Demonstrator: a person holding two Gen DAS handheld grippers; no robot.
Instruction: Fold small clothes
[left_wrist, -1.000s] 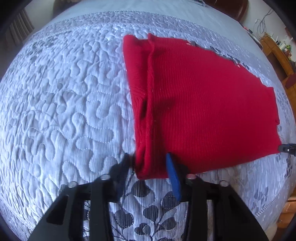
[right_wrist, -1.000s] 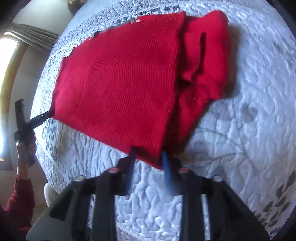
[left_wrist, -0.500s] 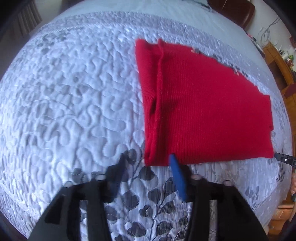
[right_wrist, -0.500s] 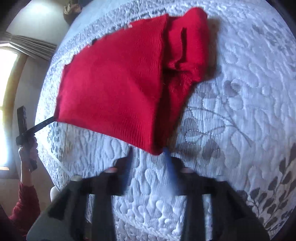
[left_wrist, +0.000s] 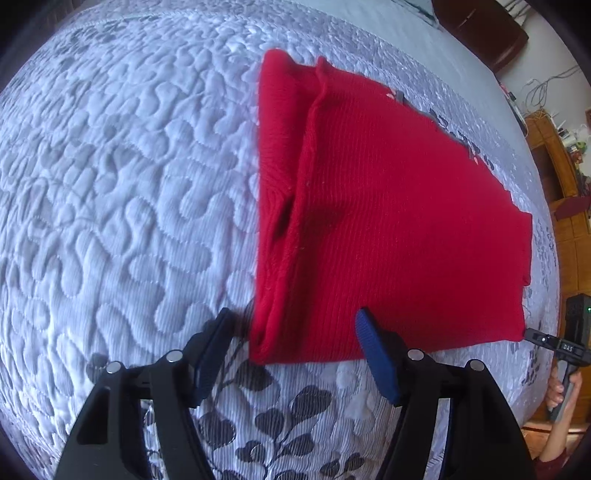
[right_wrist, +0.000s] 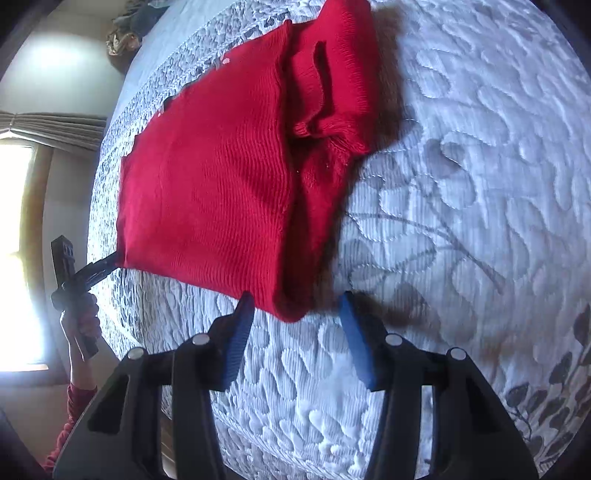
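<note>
A red knit garment (left_wrist: 388, 221) lies folded flat on the quilted bed cover (left_wrist: 110, 184). My left gripper (left_wrist: 295, 325) is open, its blue-padded fingers straddling the garment's near left corner, where a folded layer doubles up. In the right wrist view the same garment (right_wrist: 207, 184) has a bunched sleeve part (right_wrist: 332, 92) at its far right. My right gripper (right_wrist: 297, 306) is open around the garment's near right corner. Each gripper shows in the other's view at the opposite near corner: the right one (left_wrist: 539, 338) and the left one (right_wrist: 99, 267).
The bed cover (right_wrist: 461, 184) is white with grey leaf patterns and drops off at the near edge. Wooden furniture (left_wrist: 554, 166) stands to the right of the bed. A bright window (right_wrist: 14, 258) is at the left. A dark bundle (right_wrist: 129, 29) lies far up the bed.
Both grippers have opened wider and now straddle the garment's near corners. The garment has settled flat on the bed.
</note>
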